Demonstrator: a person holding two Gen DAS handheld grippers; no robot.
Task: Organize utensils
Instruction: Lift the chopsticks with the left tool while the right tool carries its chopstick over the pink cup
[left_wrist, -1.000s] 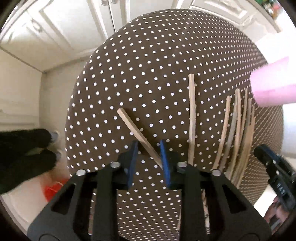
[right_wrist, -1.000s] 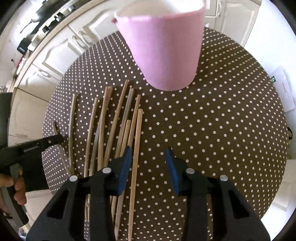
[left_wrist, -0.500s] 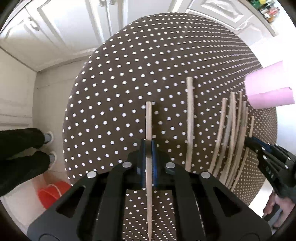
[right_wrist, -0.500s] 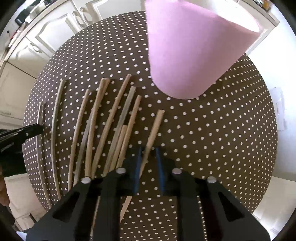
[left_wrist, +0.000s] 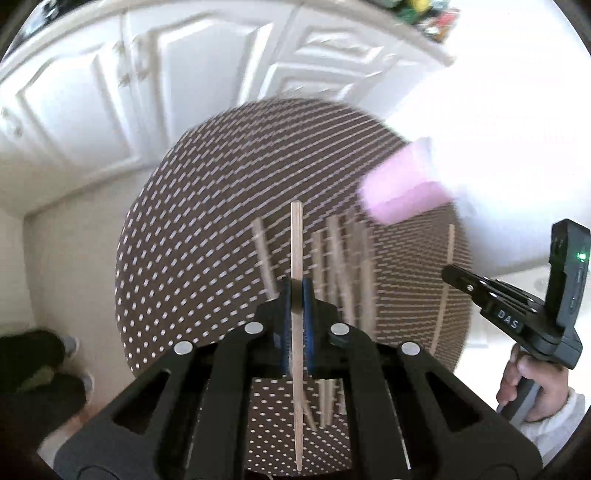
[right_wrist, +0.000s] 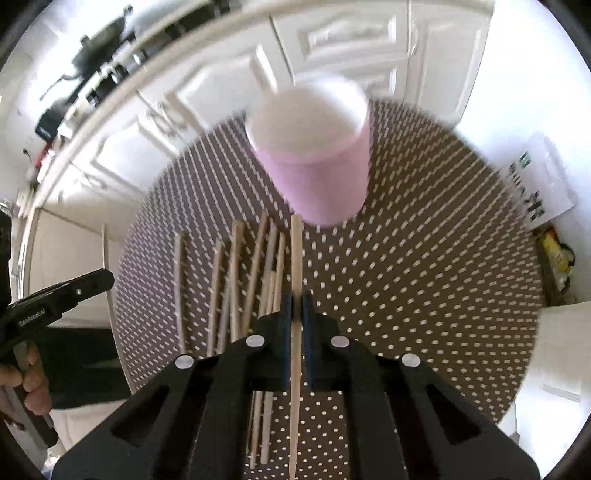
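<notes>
The left gripper (left_wrist: 296, 291) was clamped on a wooden stick (left_wrist: 296, 258), its blue pads pressed against the stick's sides at lower centre of the left wrist view. That stick ran almost straight up and down the frame, its top end above the pads and its pointed end below them, lifted clear of the counter (left_wrist: 192, 236) with its brown, white-dotted cover. The right gripper (right_wrist: 296, 301) was likewise clamped on a second stick (right_wrist: 296, 254) at lower centre of the right wrist view; its jaws had just been closing, with that stick between them. This stick also stood nearly vertical in the frame, its upper end just below the pink cup (right_wrist: 317, 177).

The cup stood upright on the counter in the upper middle of the right wrist view, its white inside showing. To the left of the held stick, a loose row of sticks (right_wrist: 236, 280) lay on the dotted cover, roughly parallel to one another.

In the left wrist view the background was blurred; the cup appeared as a pink smear right of centre, above the row. At the right edge of that frame a hand (left_wrist: 535, 384) held the other gripper's handle. White cabinet doors (left_wrist: 110, 85) filled the top.
</notes>
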